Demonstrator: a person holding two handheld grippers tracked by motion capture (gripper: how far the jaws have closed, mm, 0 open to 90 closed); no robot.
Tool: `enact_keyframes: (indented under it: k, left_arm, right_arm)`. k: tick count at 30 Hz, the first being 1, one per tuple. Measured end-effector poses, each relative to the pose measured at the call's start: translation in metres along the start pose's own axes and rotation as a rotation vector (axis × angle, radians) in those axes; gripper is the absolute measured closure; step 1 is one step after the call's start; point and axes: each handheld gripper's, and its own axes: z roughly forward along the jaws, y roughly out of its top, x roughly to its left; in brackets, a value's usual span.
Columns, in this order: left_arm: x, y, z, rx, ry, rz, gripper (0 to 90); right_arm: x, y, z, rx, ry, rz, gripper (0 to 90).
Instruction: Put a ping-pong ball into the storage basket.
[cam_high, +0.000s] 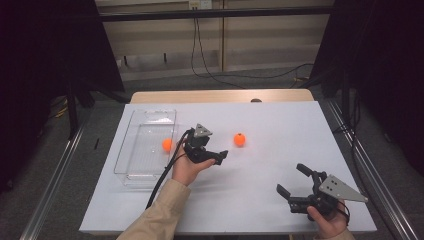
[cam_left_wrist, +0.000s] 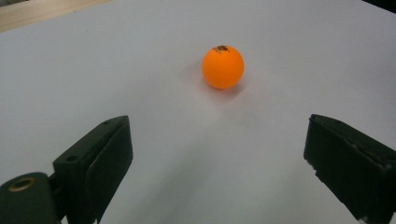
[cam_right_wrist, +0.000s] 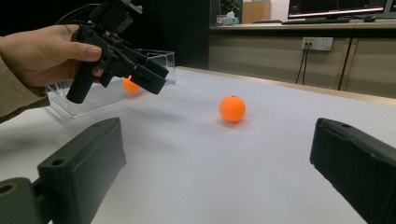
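Observation:
An orange ball (cam_high: 240, 139) lies on the white table (cam_high: 280, 120), with a dark print on top in the left gripper view (cam_left_wrist: 223, 66). My left gripper (cam_high: 219, 151) hovers just left of it, held in a hand, and points at it. Its jaws (cam_left_wrist: 219, 135) stand wide apart and empty, the ball a short way ahead of them. A second orange ball (cam_high: 167, 144) rests inside the clear plastic tray (cam_high: 145, 125) at the left. My right gripper (cam_high: 293, 180) is at the near right, open and empty (cam_right_wrist: 219, 140), facing the loose ball (cam_right_wrist: 232, 108) and the left gripper (cam_right_wrist: 152, 77).
The clear tray (cam_right_wrist: 161, 58) stands along the table's left side, close behind the left hand. A wooden strip (cam_high: 220, 96) edges the table's far side. Black cable trails from the left gripper along the sleeve (cam_high: 160, 215). Dark curtains flank both sides.

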Motion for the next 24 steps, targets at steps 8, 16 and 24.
enact_keyframes:
  k: [8,16,24]
  left_arm:
    - [-0.002,0.0,0.005,0.001,-0.002,0.0,8.0]
    - [-0.002,0.0,0.008,-0.001,0.003,0.004,8.0]
    - [-0.002,0.0,0.012,0.01,0.009,0.011,8.0]
  right_arm:
    - [0.0,0.0,0.0,-0.001,0.0,-0.001,2.4]
    - [0.0,0.0,0.0,0.0,0.001,-0.002,2.3]
    - [0.0,0.0,0.0,-0.001,0.001,-0.002,2.4]
